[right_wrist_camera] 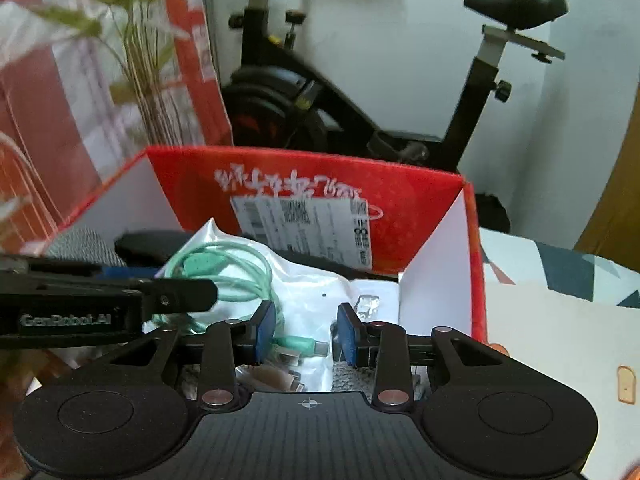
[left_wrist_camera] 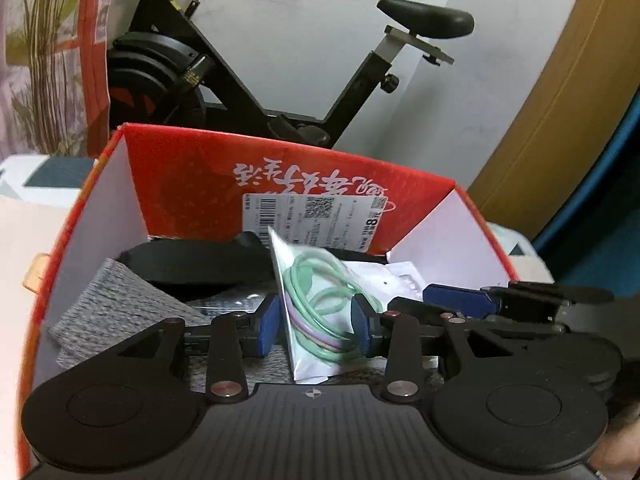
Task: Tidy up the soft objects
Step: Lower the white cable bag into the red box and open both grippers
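1. The cable bag (left_wrist_camera: 304, 312) is judged light, limp and slippery: a thin clear plastic pouch that will crumple and may slide between pads. The coiled cable (left_wrist_camera: 320, 292) inside gives the only firm bulk; taking hold across the coil, not the loose film edge, looks safest.
2. Appearance: a clear pouch with a white backing, standing tilted, holding a mint-green cable coil with a lilac strand. The right wrist view shows the plug ends (right_wrist_camera: 304, 346) at its near end.
3. Location: inside the red box (left_wrist_camera: 192, 168), about mid-width, resting on other contents.
4. The left gripper (left_wrist_camera: 318, 322) has its blue pads either side of the bag. Pads appear set slightly apart from the film; a firm grip is not confirmed.
5. The right gripper (right_wrist_camera: 306, 330) straddles the bag's near end by the plugs, jaws partly open, no clear contact seen.
6. Neighbours in the box: grey knitted cloth (left_wrist_camera: 120, 304) at left, a black item (left_wrist_camera: 192, 256) beyond it, white packets (left_wrist_camera: 392, 276) at right.
7. Beyond the box, far side: an exercise bike (left_wrist_camera: 280, 72) and a plant (left_wrist_camera: 44, 56).
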Demonstrator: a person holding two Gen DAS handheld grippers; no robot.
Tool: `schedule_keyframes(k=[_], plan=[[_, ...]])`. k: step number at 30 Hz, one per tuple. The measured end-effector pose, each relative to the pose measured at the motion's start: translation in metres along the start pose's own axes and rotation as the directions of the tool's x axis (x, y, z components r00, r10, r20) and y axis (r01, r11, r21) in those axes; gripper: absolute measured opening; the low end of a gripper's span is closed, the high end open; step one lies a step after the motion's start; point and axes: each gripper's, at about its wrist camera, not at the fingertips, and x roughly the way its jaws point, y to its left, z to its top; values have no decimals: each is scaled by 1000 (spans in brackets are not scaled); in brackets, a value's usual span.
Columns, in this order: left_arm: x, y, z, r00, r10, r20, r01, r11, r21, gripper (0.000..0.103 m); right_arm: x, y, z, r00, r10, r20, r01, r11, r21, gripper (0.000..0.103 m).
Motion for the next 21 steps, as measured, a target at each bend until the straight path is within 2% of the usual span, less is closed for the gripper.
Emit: schedule_keyframes(k=[4,7,9,12,13,14,15,19,21], plan=[[-8,0,0,999,37,24,-38,997,61,40,7,-5,4,998,24,-62,-23,1000,17,32],[-16,-2,-1,997,57,48,-62,994,89,40,12,1,5,996,-6,-90,3,1000,-28,32],[-21,-5,-1,995,78,63,-85,990,113,40,14,7,6,995,-36,-94,29,997,-70,32],[-29,-10,-2,991,104,86,-116,982,150,40,4,7,7,997,-45,-59,44,999,-21,33],[-35,-10,-4,990,105,95,-120,980,161,40,-4,4,6,998,-40,-40,40,999,1,37],[-41,-11,-6,989,103,105,-120,978,172,40,-15,3,6,1000,-26,-6,26,999,27,51],[-46,-10,-8,988,99,114,-119,976,181,40,-28,3,4,999,-17,37,15,999,45,61],[-66,-4,-15,988,79,136,-98,985,141,41,-70,9,-11,990,-42,135,38,999,30,65],[-80,-2,-21,983,75,165,-96,988,122,45,-86,11,-23,983,-49,180,45,999,24,95]])
